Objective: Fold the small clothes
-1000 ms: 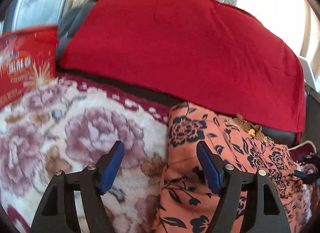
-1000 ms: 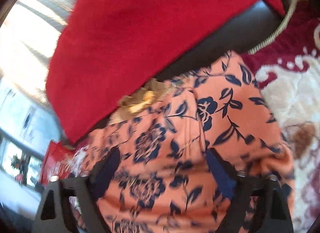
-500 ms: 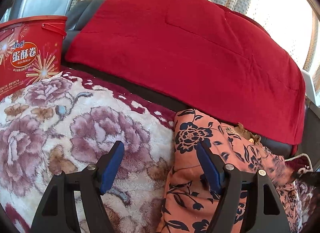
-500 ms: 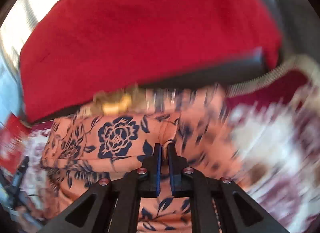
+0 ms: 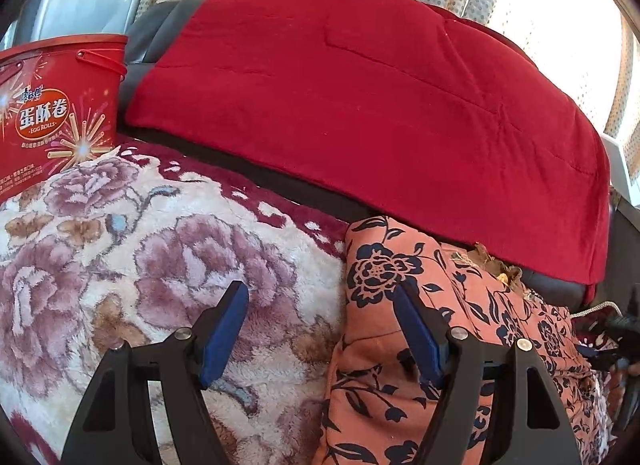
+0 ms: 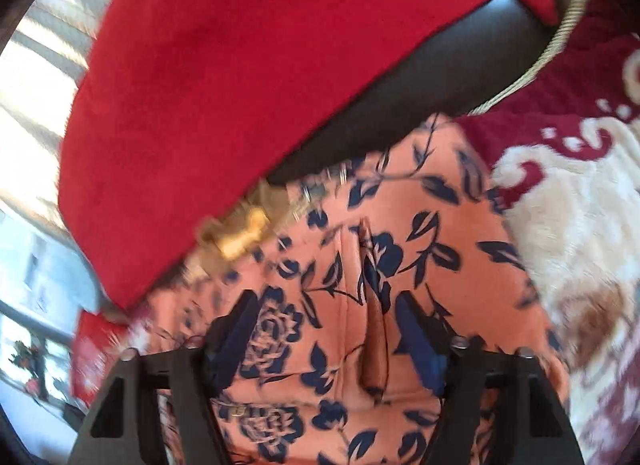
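An orange garment with dark blue flowers (image 5: 404,329) lies folded on a plush floral blanket (image 5: 120,265), against a dark sofa back. My left gripper (image 5: 320,325) is open and empty, low over the garment's left edge, its right finger above the cloth. In the right wrist view the same garment (image 6: 360,265) fills the lower middle, with a raised crease between the fingers. My right gripper (image 6: 324,329) is open just above it, holding nothing. The view is blurred by motion.
A red quilted cover (image 5: 360,97) drapes the sofa back behind the garment. A red egg-roll tin (image 5: 56,113) stands at the far left on the blanket. Something brown and yellow (image 5: 492,265) is tucked under the red cover's edge. Curtains hang behind.
My right gripper, shut on a pinch of the garment half a second ago, has opened and let the cloth go. The left gripper stayed open and tilted slightly upward.
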Tool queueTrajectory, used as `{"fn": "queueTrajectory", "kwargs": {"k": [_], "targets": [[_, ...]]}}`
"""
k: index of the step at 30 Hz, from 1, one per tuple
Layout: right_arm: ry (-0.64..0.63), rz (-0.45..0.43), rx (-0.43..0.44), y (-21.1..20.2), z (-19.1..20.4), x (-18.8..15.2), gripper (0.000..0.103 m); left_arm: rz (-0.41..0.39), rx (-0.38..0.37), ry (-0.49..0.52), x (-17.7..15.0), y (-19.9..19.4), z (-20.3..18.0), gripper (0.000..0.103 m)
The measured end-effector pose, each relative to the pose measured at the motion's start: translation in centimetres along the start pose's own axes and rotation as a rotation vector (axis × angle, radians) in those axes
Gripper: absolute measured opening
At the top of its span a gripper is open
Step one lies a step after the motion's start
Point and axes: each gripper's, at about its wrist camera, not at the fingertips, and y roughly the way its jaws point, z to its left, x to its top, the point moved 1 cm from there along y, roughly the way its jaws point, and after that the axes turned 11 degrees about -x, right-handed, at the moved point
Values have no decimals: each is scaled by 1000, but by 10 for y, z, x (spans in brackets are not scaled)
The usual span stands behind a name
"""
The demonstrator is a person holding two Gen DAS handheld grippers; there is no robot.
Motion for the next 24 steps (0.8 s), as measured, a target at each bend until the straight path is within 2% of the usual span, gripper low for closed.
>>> {"fn": "queueTrajectory", "kwargs": {"k": [1,2,4,6,8,9,10,12,16,19,21,23,24], "targets": [[-89,16,-73,6,13,-2,9,-1,1,-7,1,0,2,75],[-179,-13,-142,2,29,-6,7,-3,0,-13,2,0,4,75],[-314,-123,-243,-21,54,-13,6,-9,-2,-27,4,0,7,75],[-349,-210,-289,-39,63,-15,6,-16,-12,-46,6,-1,10,75],[-339,-241,-335,-39,60,-14,6,-23,-16,-65,6,-2,12,75],[-346,-244,-381,-29,57,-15,6,-20,-13,-67,6,-2,13,75],[-342,-228,-388,-18,56,-15,7,-17,-12,-66,6,-1,12,75],[-306,-127,-310,8,42,-19,10,-16,-15,-56,6,-1,10,75],[-162,-186,-216,-7,18,-20,14,15,-22,5,4,3,-5,75],[-120,-255,-229,-30,9,-19,14,86,-81,39,5,12,-25,75],[-99,-305,-189,-50,8,-18,16,111,-86,78,6,19,-37,75],[-101,-317,-97,-62,17,-18,17,196,-32,146,2,43,-47,75],[-112,-307,-49,-64,22,-18,19,332,42,174,-7,68,-45,75]]}}
